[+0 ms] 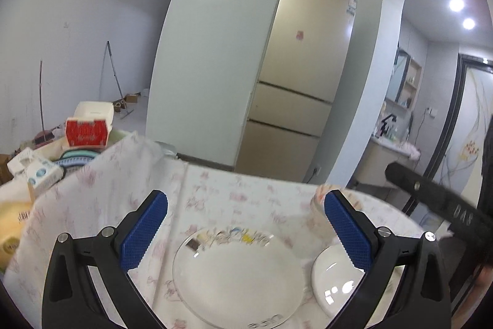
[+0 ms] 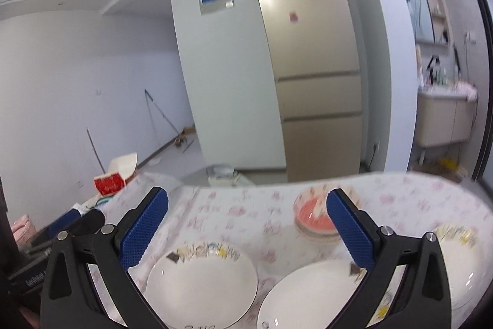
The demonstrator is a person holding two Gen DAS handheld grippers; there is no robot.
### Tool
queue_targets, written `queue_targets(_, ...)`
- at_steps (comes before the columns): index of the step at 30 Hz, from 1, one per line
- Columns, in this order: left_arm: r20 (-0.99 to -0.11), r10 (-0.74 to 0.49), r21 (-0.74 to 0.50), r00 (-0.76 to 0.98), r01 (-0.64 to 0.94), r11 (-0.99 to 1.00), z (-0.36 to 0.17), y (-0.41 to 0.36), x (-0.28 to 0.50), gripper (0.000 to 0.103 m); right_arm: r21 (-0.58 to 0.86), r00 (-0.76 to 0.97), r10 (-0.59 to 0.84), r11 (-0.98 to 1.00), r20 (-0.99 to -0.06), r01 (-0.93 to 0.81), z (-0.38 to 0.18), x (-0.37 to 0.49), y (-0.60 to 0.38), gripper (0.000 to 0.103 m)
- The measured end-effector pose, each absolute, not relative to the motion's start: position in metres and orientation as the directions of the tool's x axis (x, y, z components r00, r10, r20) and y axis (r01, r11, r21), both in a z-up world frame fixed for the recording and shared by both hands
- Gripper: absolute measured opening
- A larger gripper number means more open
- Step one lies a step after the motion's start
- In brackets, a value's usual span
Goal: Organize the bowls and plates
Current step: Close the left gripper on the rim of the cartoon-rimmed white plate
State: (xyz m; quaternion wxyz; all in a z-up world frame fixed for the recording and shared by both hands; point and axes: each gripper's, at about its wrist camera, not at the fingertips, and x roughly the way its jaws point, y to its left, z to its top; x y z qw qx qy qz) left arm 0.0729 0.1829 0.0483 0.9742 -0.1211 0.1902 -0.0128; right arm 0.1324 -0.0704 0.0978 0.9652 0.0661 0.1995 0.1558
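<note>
The left gripper is seen with its blue-padded jaws spread wide and nothing held between them; below it a white plate with a printed band along its far rim lies flat on the counter, which is covered by a pink floral cloth. Just to the right of this plate a plain white bowl is partly hidden behind the right finger. The right gripper is likewise fully spread and empty, held above a second white dish; the printed plate is seen to its left and a further printed plate at the right edge. Farther back on the counter a pink-lined bowl stands upright. Beyond the counter's left end a red carton is visible, and a gold refrigerator stands against the far wall.
</note>
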Motion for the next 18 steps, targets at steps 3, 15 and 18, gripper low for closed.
queue_targets(3, -0.440, -0.029, -0.217, 0.897, -0.075, 0.973, 0.028, 0.190, 0.088, 0.103, 0.182, 0.859, 0.327, 0.944, -0.393, -0.276, 0.077, 0.136, -0.067, 0.103)
queue_targets(15, -0.702, -0.086, -0.289, 0.707, -0.172, 0.942, -0.036, 0.212, 0.139, 0.096, 0.301, 0.684, 0.430, 0.903, -0.589, -0.307, 0.005, 0.186, -0.056, 0.090)
queue_targets(18, -0.731, -0.060, -0.294, 0.680, -0.234, 0.927, -0.045, 0.221, 0.143, 0.092, 0.336, 0.625, 0.457, 0.889, -0.632, -0.310, -0.012, 0.196, -0.052, 0.078)
